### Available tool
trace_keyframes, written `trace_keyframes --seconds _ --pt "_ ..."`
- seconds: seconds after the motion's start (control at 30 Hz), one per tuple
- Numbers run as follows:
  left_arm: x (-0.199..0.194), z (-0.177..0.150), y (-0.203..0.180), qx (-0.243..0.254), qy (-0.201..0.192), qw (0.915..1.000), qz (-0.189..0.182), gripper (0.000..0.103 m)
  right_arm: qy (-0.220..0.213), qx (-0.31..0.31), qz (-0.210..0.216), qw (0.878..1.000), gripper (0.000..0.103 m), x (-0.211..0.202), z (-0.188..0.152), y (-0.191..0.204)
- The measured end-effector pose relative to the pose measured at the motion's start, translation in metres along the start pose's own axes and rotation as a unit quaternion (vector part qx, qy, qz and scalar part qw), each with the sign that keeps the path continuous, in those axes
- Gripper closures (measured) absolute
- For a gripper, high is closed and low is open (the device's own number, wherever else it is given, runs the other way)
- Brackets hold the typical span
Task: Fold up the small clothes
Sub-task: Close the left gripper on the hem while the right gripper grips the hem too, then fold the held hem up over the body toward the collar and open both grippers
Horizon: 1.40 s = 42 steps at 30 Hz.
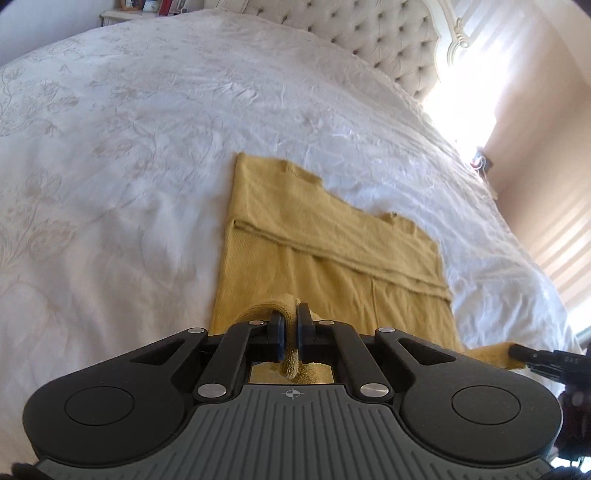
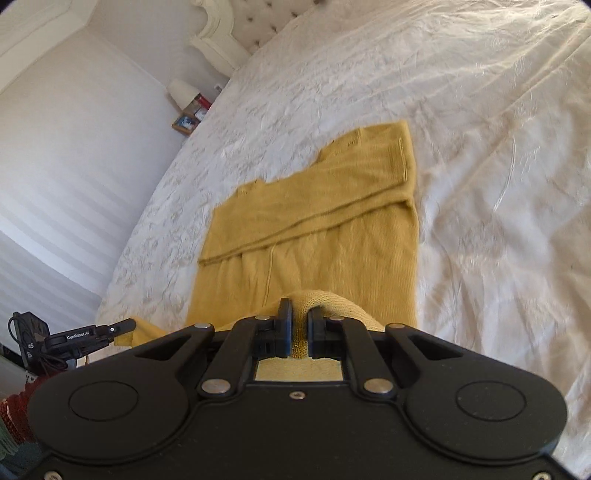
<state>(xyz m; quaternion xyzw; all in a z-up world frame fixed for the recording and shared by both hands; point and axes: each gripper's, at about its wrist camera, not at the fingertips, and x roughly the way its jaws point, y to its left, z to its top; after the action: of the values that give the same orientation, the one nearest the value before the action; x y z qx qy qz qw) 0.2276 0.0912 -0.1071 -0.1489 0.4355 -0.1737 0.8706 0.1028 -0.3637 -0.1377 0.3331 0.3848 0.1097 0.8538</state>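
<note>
A mustard-yellow knit sweater (image 1: 325, 243) lies flat on the white bedspread (image 1: 129, 147), its sleeves folded across the body. My left gripper (image 1: 291, 314) is shut on the sweater's near hem at its left corner and lifts it slightly. In the right wrist view the same sweater (image 2: 314, 221) stretches away from me. My right gripper (image 2: 300, 317) is shut on the near hem at its right corner, with the knit edge bunched between the fingers. The right gripper's tip (image 1: 524, 352) shows at the left view's right edge, and the left gripper's tip (image 2: 110, 328) shows at the right view's left edge.
A tufted cream headboard (image 1: 388, 33) stands at the bed's far end. A nightstand with small items (image 1: 147, 7) is at the far corner. Another bedside stand with a lamp and frames (image 2: 188, 107) is by the wall. The bed's edge runs along both sides.
</note>
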Motion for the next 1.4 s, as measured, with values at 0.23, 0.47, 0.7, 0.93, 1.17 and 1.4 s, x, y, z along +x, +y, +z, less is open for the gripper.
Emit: trace_keyframes --seconds 0.23,0.47,0.7,0.93,1.17,1.4 --pt "0.031 0.051 0.009 -0.03 -0.034 0.9987 -0.026 0.097 -0.046 0.017 -0.056 0.997 0.088 0.021 0.033 0.0" --pt "0.057 0.079 0.009 0.005 -0.026 0.9993 -0.026 0.097 -0.041 0.005 -0.082 0.996 0.088 0.044 0.055 0.006" --pt "0.085 0.076 0.023 0.002 0.044 0.9989 -0.016 0.085 -0.016 0.003 -0.091 0.996 0.088 0.057 0.056 0.006" --pt "0.119 0.056 0.026 0.05 0.09 0.9939 0.04 0.055 0.01 0.002 -0.091 0.996 0.088 0.066 0.052 0.006" --pt "0.144 0.056 0.014 0.101 0.114 0.9876 0.039 0.056 0.016 0.0 -0.088 0.996 0.088 0.071 0.054 0.005" --pt "0.148 0.057 0.005 0.128 0.133 0.9816 0.047 0.088 0.015 0.002 -0.088 0.996 0.088 0.07 0.053 0.003"
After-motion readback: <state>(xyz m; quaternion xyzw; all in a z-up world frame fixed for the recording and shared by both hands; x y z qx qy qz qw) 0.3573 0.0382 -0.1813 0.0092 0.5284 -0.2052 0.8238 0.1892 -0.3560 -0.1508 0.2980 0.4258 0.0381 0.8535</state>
